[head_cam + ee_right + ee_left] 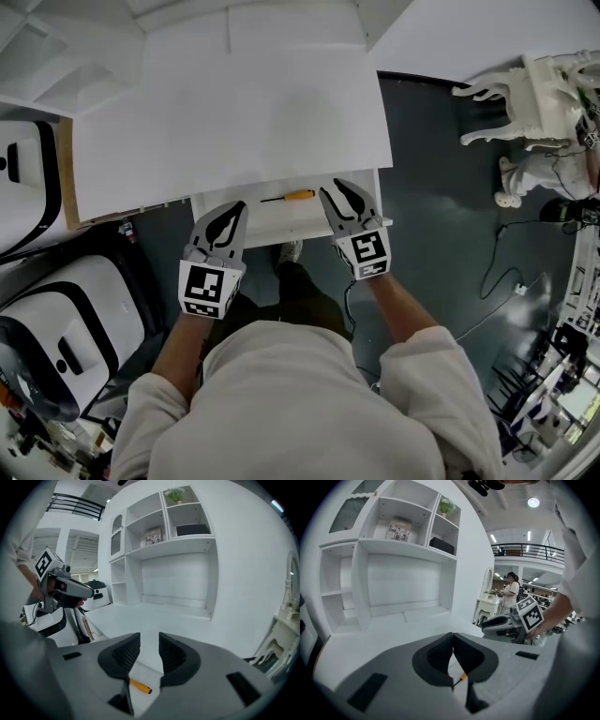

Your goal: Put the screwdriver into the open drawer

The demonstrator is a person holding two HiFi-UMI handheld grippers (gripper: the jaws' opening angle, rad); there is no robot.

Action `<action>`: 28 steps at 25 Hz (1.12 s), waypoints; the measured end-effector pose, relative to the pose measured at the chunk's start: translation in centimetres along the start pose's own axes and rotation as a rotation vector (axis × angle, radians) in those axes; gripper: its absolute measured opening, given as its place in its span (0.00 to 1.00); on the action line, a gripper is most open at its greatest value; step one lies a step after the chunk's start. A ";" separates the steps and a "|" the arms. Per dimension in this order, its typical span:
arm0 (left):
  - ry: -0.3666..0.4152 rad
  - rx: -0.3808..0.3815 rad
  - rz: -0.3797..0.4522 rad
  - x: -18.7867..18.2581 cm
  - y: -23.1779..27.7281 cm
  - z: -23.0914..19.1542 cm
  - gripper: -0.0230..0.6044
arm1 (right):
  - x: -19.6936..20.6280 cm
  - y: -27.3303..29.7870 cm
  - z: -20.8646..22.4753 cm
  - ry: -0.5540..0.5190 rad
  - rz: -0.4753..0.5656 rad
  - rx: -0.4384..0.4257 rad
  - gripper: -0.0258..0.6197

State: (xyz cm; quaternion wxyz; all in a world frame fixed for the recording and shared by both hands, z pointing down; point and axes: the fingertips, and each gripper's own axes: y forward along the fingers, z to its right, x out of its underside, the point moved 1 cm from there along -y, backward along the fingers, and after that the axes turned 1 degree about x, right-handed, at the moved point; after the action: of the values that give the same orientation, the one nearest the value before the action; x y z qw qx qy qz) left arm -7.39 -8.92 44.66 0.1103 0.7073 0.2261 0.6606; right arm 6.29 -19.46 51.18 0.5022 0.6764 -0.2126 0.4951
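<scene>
Screwdriver (289, 197) lies in the open drawer (272, 221), between the 2 grippers and just ahead of their tips, apparently touching neither; left gripper (228, 217) has its jaws closed together on nothing, right gripper (335, 194) has jaws apart, empty, nearest the orange handle.

Smooth matt white desk (234, 122); screwdriver (289, 197) of orange plastic, dark metal shaft.

We see a lab-like open hall: white shelf unit (405, 545), balcony railing (529, 550) upper right, cables (487, 267) on the floor (427, 187).
</scene>
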 end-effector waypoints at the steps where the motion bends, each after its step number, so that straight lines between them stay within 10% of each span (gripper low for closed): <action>1: 0.001 -0.002 0.003 -0.1 -0.1 0.0 0.05 | -0.3 -0.4 0.1 0.008 0.004 0.007 0.24; 28: 0.037 -0.010 0.029 -1.3 -0.9 -1.9 0.05 | -3.5 -10.1 2.6 0.133 0.125 0.299 0.07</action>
State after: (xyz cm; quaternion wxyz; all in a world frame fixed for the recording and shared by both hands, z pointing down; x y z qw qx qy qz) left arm -9.45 -8.97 43.28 0.1002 0.6974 0.2146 0.6764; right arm 13.91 -18.41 43.37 0.3771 0.6949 -0.1445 0.5950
